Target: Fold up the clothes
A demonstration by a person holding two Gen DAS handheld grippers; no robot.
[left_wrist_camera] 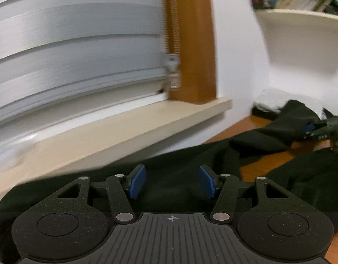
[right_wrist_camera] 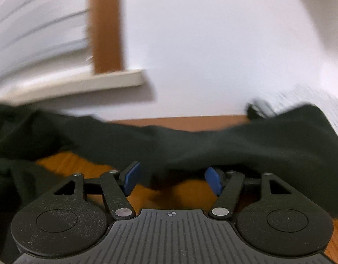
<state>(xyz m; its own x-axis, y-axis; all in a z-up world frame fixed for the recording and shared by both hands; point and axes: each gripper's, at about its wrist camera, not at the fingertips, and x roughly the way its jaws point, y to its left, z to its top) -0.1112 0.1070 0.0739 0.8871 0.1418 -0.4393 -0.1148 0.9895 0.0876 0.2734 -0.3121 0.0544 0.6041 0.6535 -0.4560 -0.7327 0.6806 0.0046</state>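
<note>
A dark garment lies rumpled across the wooden table under the window sill. The left gripper hovers above it, jaws apart; the right gripper gapes empty at its edge.

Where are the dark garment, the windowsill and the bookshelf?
dark garment (left_wrist_camera: pixel 173 171): left wrist view, cloth between the fingers.
windowsill (left_wrist_camera: pixel 125 127): left wrist view, top face.
bookshelf (left_wrist_camera: pixel 300 15): left wrist view, front edge.

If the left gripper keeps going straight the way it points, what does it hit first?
Most likely the dark green cloth garment lying just ahead of the open left gripper; beyond it are the beige windowsill and white wall. Depth is unclear.
</note>
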